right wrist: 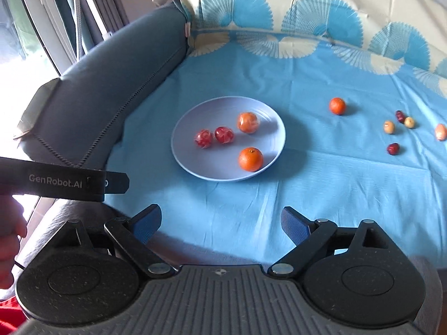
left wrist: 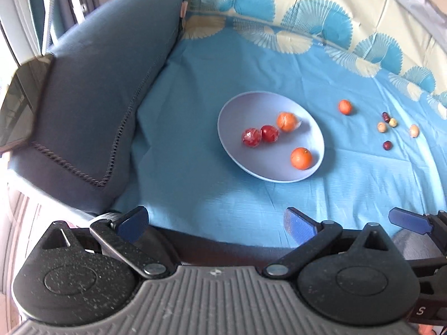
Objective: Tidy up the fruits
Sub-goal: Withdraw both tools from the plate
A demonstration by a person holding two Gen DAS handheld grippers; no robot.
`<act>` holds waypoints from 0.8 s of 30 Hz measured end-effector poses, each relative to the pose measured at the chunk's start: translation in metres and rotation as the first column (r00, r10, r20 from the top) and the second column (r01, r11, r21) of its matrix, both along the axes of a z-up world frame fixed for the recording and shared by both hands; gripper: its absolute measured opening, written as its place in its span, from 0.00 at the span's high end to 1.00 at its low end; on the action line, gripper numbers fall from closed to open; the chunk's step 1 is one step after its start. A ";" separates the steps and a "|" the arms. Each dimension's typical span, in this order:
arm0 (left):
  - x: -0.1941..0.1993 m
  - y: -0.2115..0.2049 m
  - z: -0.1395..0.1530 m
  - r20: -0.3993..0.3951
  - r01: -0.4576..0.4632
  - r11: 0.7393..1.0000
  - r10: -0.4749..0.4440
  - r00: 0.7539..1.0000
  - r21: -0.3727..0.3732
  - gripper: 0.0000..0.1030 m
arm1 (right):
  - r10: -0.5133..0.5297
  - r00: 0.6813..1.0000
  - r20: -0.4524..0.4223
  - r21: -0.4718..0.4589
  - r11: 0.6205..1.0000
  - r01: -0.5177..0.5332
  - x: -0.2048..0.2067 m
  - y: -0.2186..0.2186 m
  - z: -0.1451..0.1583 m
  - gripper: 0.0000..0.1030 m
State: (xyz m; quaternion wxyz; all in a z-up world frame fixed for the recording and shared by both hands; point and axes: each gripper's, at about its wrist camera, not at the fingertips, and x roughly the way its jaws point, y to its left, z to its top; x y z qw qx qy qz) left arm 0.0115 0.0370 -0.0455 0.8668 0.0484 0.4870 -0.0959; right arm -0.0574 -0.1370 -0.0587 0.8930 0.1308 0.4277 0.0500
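A pale lilac plate [left wrist: 251, 103] [right wrist: 212, 117] sits mid-cloth and holds two oranges [left wrist: 301, 158] [right wrist: 250, 159] and two red wrapped fruits [left wrist: 251, 137] [right wrist: 203, 138]. One loose orange [left wrist: 345, 107] [right wrist: 337, 105] lies to its right. Farther right are several small red and tan fruits [left wrist: 387, 122] [right wrist: 391, 127]. My left gripper [left wrist: 216, 222] hangs open over the near cloth, well short of the plate, with nothing between its fingers. Beside it, my right gripper [right wrist: 222, 222] is also open with nothing in it. Its blue finger [left wrist: 405, 219] shows at the left wrist view's right edge.
A blue patterned cloth [left wrist: 195, 139] [right wrist: 321, 181] covers the surface. A grey-blue cushion [left wrist: 97, 97] [right wrist: 111, 83] rises along the left side, with a dark flat object [left wrist: 22, 106] on its edge. The left gripper's black body [right wrist: 69, 182] and a hand [right wrist: 8, 245] show at left.
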 end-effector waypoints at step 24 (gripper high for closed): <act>-0.088 0.008 0.073 0.243 0.062 0.996 -0.045 0.969 -0.061 0.00 | -0.034 0.972 0.232 -0.099 0.993 0.058 -0.098 0.016 0.059 0.04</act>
